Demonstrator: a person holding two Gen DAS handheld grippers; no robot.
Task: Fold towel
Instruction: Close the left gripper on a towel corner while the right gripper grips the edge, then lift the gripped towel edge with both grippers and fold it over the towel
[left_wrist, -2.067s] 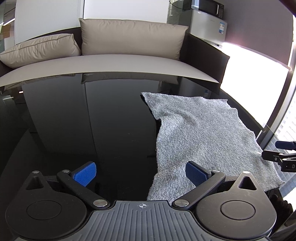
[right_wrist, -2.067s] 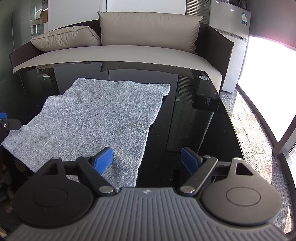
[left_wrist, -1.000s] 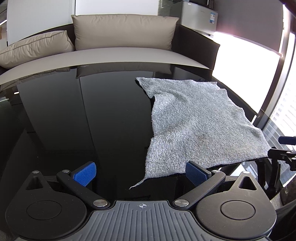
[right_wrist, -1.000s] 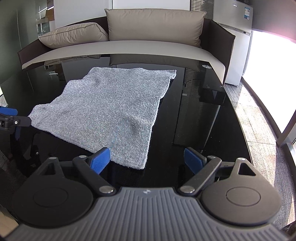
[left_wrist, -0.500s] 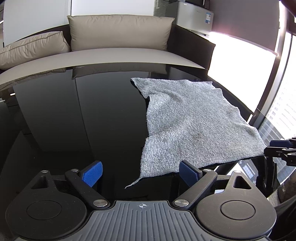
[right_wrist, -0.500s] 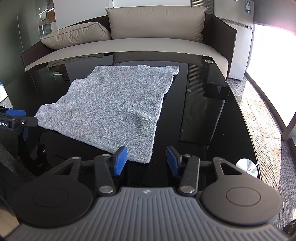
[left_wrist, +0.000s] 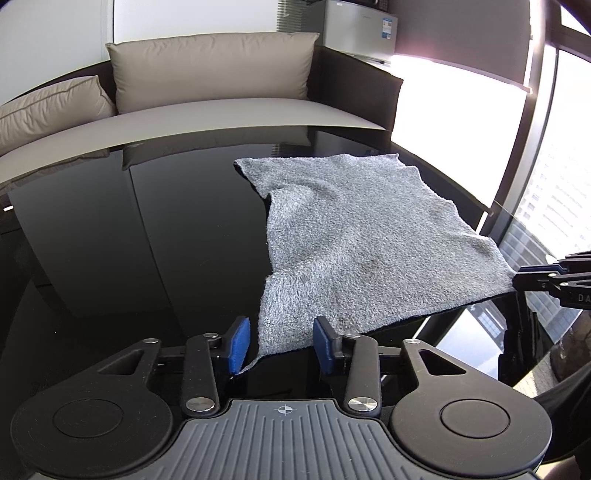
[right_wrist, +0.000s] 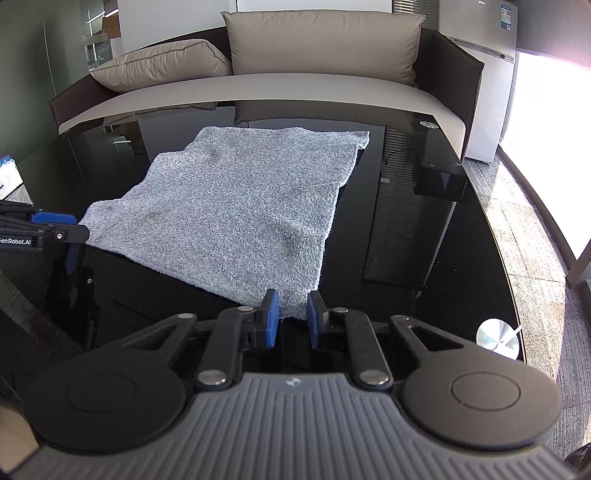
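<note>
A glossy black table fills the lower half of both wrist views and mirrors the room behind it. Beyond its far edge stands a dark-framed sofa with a beige seat, a large beige back cushion and a smaller cushion on its left. A silver refrigerator stands to the right of the sofa, next to a bright window.

A grey terry towel lies spread open in a single layer on the table, with shallow wrinkles across it. Its near edge lies along the near edge of the table, and its two near corners reach toward the grippers.

The left gripper is at the near left corner of the towel. Its jaws have just been closing. The corner lies between the blue pads, and its tip touches the left pad; a visible gap remains at the right pad, so the pads do not yet press the cloth.

The right gripper is at the near right corner. Its jaws have also just been closing and stand narrowly apart. The corner edge sits at the pad tips, in the gap. Whether the pads bear on the cloth cannot be determined.

A small round silver disc lies at the right table edge.
</note>
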